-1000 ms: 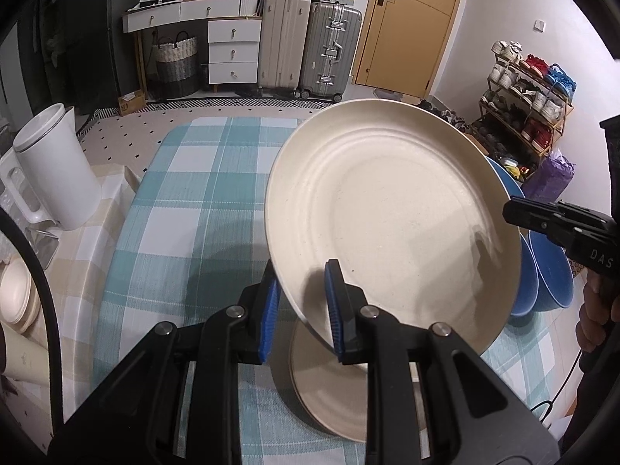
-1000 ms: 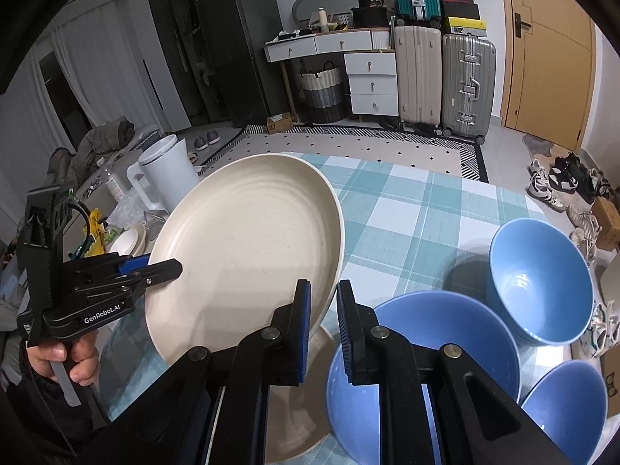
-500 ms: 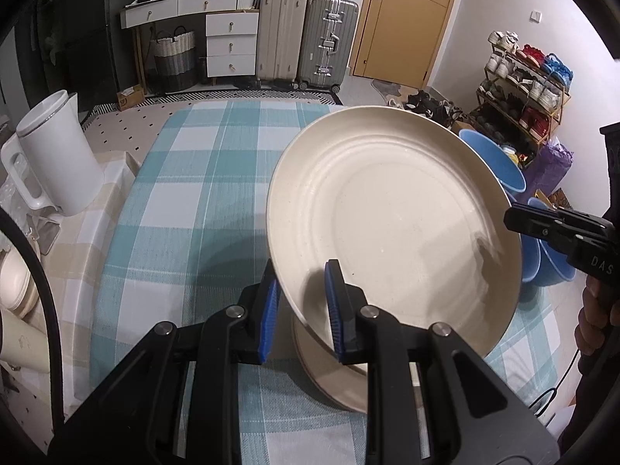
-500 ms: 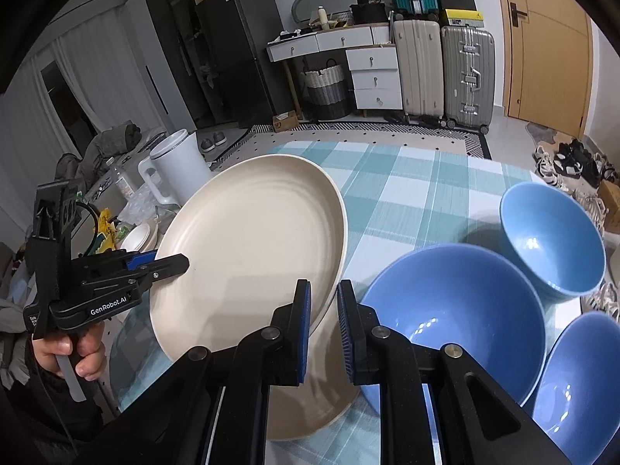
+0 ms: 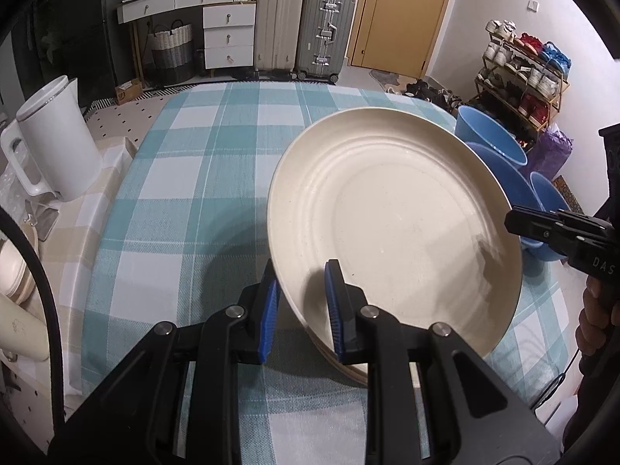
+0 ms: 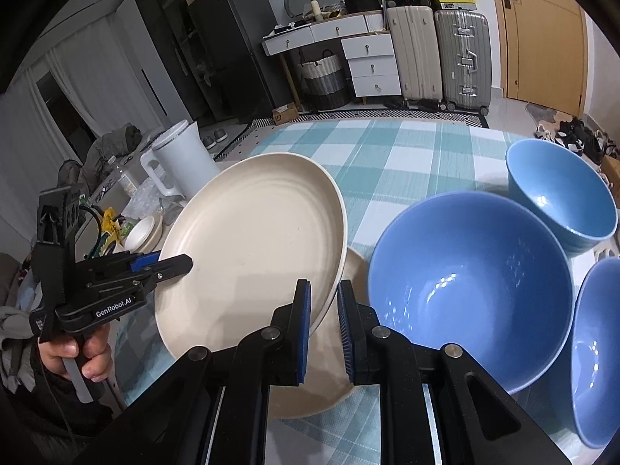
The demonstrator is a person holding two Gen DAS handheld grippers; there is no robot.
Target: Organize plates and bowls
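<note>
A large cream plate [image 5: 395,224] [image 6: 252,248] hangs tilted just above a second cream plate [image 5: 348,368] [image 6: 314,399] that lies on the checked tablecloth. My left gripper [image 5: 300,271] is shut on the held plate's near rim, and it shows at the left of the right wrist view [image 6: 174,261]. My right gripper [image 6: 323,290] is shut on the opposite rim, and its tip shows at the right of the left wrist view [image 5: 515,221]. To the right of the plates stand three blue bowls: a large one [image 6: 465,283], a far one [image 6: 562,193] and a near one [image 6: 596,348].
A white kettle [image 5: 58,135] stands on a side surface left of the table, with small cream dishes [image 6: 143,228] near it. The teal checked tablecloth [image 5: 193,193] stretches away beyond the plates. Suitcases, drawers and a shoe rack line the far walls.
Both grippers have come down with the cream plate, bringing it closer to the plate lying on the table. Both grips stay shut on the rim.
</note>
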